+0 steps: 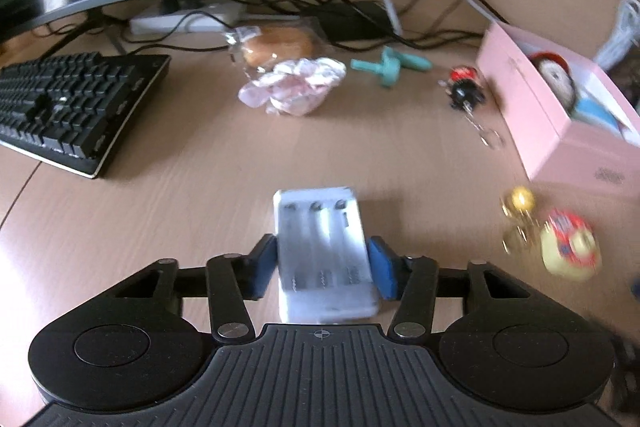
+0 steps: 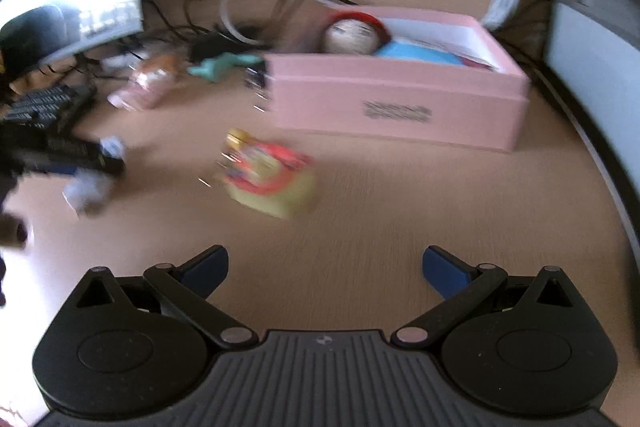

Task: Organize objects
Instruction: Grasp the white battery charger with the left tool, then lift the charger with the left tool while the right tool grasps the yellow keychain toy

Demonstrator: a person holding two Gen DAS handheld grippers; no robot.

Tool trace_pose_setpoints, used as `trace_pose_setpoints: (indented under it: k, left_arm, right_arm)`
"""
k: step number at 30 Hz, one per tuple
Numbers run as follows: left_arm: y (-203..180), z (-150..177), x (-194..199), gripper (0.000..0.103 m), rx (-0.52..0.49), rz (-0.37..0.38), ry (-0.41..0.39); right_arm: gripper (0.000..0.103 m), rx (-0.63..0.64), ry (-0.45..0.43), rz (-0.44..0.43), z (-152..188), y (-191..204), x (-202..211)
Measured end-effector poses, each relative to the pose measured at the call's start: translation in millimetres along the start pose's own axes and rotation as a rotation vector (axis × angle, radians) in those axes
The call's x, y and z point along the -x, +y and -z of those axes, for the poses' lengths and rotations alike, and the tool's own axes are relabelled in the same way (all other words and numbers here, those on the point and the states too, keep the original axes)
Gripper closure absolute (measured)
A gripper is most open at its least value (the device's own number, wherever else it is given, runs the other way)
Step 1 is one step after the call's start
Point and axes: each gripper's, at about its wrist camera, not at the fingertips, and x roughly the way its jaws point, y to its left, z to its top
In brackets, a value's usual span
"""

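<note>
White battery charger (image 1: 324, 251) is bracketed by the left gripper (image 1: 325, 263): blue pads seen at both long sides, contact likely but blurred. Long axis runs along the fingers. Pink box (image 1: 560, 115) lies ahead-right. Right gripper (image 2: 325, 269) is spread wide, empty.

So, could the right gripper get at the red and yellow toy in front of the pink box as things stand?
Probably yes. The right gripper is open and empty, and only bare desk lies between it and the red and yellow toy. The pink box sits behind the toy, out of the way.
</note>
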Motion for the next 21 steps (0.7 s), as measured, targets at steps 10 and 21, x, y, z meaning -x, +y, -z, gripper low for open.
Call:
trace_pose_setpoints:
  k: [10,21]
  left_arm:
    - [22.0,16.0,18.4,0.050,-0.034,0.049,0.029]
    - [24.1,22.7,22.6,0.050,-0.174,0.148,0.022]
  right_arm:
    - [0.021,0.002,-0.006,0.085,-29.0,34.6,-39.9]
    - [0.045,0.060,0.039,0.108,-35.8,40.4,-4.6]
